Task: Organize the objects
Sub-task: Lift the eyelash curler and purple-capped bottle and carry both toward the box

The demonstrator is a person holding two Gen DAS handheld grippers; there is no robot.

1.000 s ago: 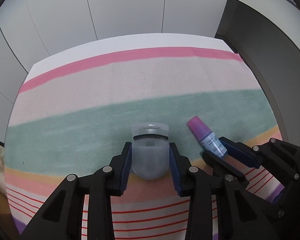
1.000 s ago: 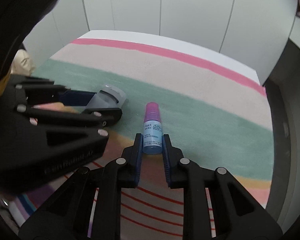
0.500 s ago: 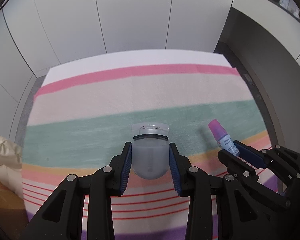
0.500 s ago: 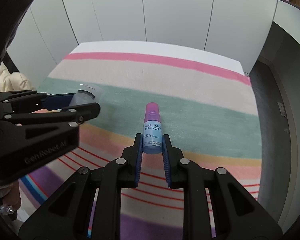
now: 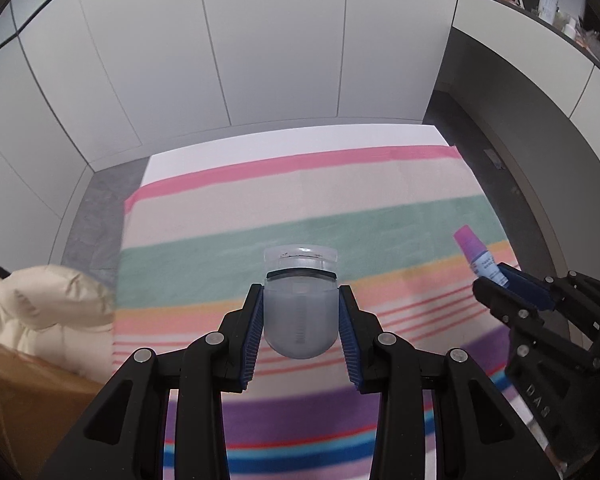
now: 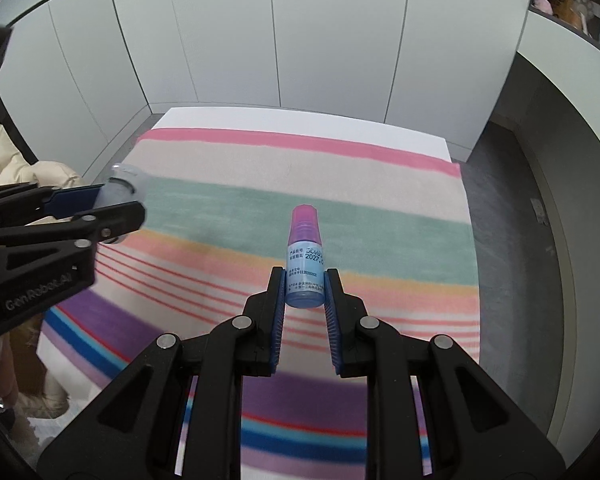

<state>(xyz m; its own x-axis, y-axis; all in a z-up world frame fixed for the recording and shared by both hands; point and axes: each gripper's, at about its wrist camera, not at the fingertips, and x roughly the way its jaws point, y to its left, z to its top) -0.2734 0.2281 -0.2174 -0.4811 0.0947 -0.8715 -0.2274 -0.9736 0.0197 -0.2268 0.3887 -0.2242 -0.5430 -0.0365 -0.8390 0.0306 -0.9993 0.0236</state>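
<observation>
gripping a grey container (image 5: 300,312) — right claw (image 6: 305,292) clamps a small bottle (image 6: 305,260).

The flat woven striped cloth (image 6: 260,168) carries broad bands of pink, beige, sea green, peach, purple and blue, with thin red lines between. The frosted grey plastic container (image 5: 299,312) has a clear cap. The small blue plastic bottle (image 6: 305,264) has a magenta cap and a pale label with dark print. The puffy quilted jacket (image 5: 40,304) is cream. The wall panels (image 5: 280,40) are white.
</observation>
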